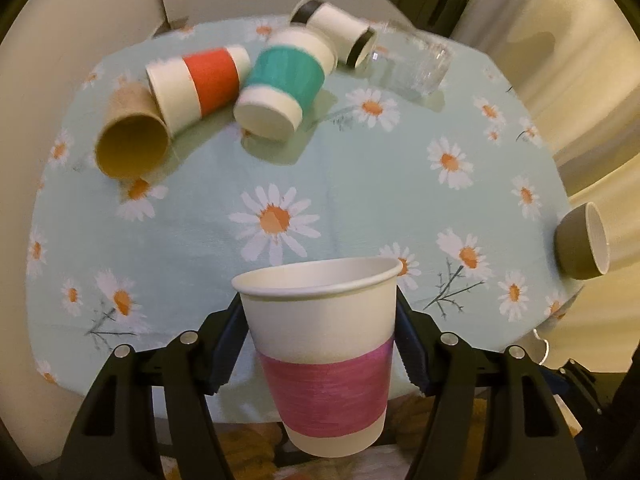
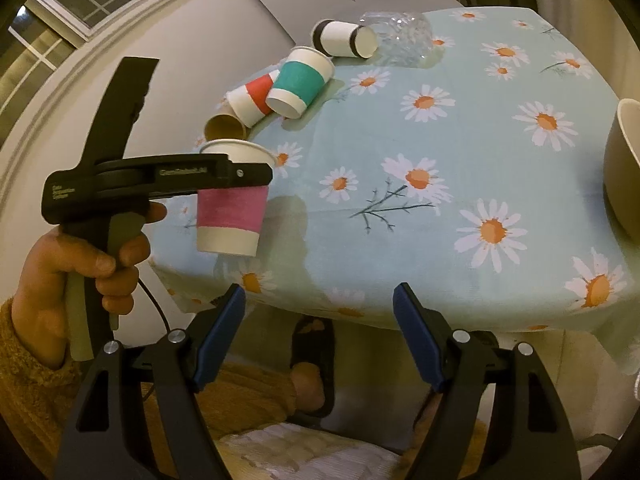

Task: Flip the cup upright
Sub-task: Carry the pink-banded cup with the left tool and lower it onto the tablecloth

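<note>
My left gripper [image 1: 320, 332] is shut on a white paper cup with a pink band [image 1: 320, 360]. It holds the cup upright, mouth up, in the air just off the table's near edge. The right wrist view shows the same cup [image 2: 232, 208] in the left gripper [image 2: 224, 176], held by a hand. My right gripper [image 2: 320, 320] is open and empty, off the table's near edge. The table has a light blue daisy cloth [image 1: 320, 184].
Several cups lie on their sides at the far left: a brown one [image 1: 132, 140], a red-banded one [image 1: 196, 84], a teal-banded one [image 1: 280, 88], a black-banded one [image 1: 336, 32] and a clear glass [image 1: 416, 64]. A grey-green mug [image 1: 580, 244] lies at the right edge.
</note>
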`<act>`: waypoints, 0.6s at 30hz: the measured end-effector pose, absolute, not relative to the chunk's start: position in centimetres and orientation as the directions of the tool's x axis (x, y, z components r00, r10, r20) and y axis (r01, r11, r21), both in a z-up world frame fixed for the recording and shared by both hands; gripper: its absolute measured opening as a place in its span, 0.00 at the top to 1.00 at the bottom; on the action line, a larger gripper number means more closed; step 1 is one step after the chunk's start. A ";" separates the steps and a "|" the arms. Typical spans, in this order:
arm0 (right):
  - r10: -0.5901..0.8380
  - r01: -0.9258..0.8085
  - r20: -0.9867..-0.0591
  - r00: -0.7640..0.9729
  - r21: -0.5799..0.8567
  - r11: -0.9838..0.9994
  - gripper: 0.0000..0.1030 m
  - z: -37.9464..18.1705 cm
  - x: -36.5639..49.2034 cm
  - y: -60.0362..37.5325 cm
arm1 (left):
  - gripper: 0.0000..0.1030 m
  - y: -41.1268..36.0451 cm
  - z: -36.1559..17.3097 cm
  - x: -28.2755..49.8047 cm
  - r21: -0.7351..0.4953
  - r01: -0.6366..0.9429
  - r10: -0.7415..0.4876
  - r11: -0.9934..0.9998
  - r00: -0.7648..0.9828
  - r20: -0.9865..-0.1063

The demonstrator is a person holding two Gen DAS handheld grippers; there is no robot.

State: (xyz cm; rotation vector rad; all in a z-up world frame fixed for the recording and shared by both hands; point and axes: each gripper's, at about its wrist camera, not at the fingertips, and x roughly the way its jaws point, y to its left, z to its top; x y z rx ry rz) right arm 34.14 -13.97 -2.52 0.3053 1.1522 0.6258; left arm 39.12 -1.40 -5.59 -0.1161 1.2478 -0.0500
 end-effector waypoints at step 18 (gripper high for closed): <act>0.605 -0.365 -0.726 0.327 0.494 0.789 0.26 -1.7 33.8 -13.9 | 0.37 -2.3 -2.2 30.8 -0.090 0.048 -0.081 0.995 0.910 -0.406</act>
